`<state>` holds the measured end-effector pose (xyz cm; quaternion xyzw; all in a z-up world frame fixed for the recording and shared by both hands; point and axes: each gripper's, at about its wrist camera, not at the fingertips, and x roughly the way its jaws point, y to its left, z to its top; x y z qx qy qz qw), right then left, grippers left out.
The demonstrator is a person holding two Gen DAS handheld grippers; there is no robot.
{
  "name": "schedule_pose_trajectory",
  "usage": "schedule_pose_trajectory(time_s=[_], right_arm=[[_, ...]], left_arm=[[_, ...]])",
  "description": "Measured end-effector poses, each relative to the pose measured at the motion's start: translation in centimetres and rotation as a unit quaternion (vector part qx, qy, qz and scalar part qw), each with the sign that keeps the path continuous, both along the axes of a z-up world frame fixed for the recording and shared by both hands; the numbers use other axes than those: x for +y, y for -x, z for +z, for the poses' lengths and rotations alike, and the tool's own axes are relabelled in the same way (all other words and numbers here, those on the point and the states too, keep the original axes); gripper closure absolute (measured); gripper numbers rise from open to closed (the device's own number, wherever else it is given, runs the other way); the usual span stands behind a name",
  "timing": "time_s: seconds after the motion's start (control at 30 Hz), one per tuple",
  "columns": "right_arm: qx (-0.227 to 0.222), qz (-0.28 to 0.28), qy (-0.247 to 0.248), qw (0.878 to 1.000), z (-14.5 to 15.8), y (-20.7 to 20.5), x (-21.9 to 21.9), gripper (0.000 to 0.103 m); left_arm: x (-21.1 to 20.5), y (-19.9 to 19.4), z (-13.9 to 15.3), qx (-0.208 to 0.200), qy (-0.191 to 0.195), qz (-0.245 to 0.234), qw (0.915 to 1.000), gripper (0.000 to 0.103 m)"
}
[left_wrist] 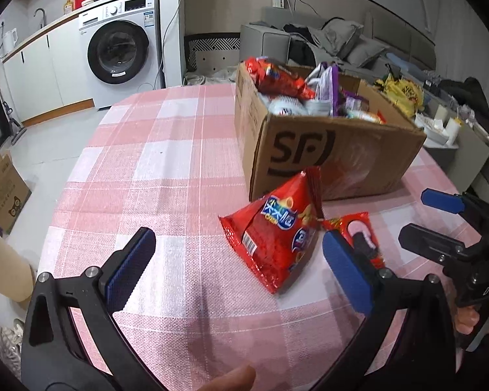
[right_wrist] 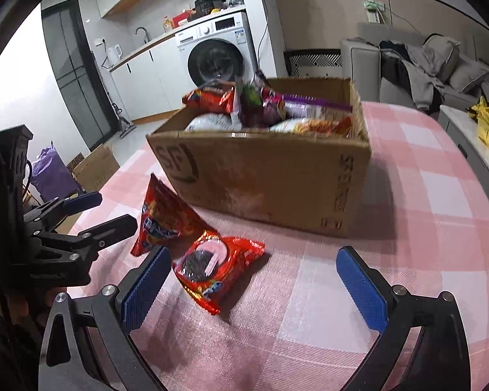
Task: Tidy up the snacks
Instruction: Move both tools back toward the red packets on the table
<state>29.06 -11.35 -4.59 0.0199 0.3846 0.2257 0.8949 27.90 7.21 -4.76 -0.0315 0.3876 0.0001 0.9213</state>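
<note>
So both grippers are over the pink checked table [left_wrist: 166, 150], jaws spread wide and holding nothing. The left gripper [left_wrist: 239, 272] hovers low, with the red chip bag [left_wrist: 277, 238] lying between its pads but closer to the right one, not touched as far as I can see. The bag leans tent-like just in front of the box [left_wrist: 326, 150]. Right beside it, flat on the cloth, sits a smaller red cookie pack [right_wrist: 216, 268], just ahead of the right gripper [right_wrist: 254, 285] near its left pad. The cardboard box is already stuffed with snacks [right_wrist: 270, 107]: red, purple and white packs poking above the rim.
</note>
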Motion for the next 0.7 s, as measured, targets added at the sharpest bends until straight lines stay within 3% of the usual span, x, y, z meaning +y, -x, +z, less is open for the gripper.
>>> schedule_pose_trajectory(time_s=[0.7], right_arm=[[0.048,0.03,0.012,0.998,-4.2,-1.2,4.7,0.0]], left_arm=[[2.1,-1.2,-1.6,0.013,0.013,0.017,0.9997,0.001]])
